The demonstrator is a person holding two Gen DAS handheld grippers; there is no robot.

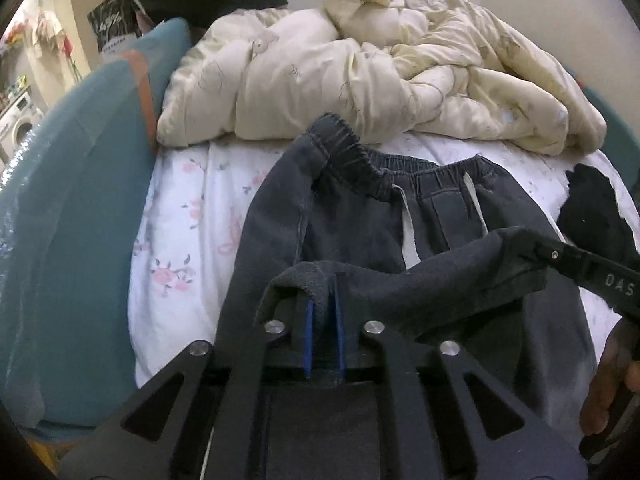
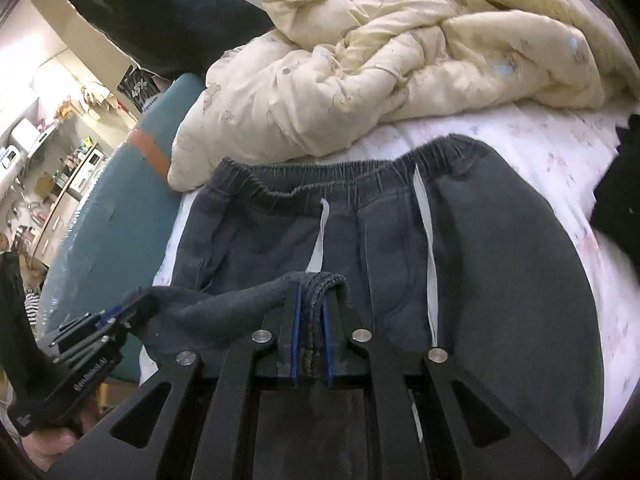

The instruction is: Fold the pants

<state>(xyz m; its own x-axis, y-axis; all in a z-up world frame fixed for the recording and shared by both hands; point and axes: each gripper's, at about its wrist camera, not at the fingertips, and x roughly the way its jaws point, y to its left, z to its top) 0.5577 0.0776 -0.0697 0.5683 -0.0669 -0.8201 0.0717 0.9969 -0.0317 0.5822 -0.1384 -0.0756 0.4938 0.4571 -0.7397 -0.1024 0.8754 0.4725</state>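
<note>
The bed [image 1: 184, 216] carries a cream duvet [image 1: 360, 72] at its far end and, nearer me, the dark pants [image 2: 500, 240], waistband towards the duvet and white drawstrings down the front. I hold their leg ends lifted over the seat of the pants. My left gripper [image 1: 324, 312] has its jaws pinching a fold of hem between the blue pads [image 1: 309, 332]. My right gripper [image 2: 311, 320] does likewise, jaws clamped on a bunched hem, the cloth stretched between both grippers.
</note>
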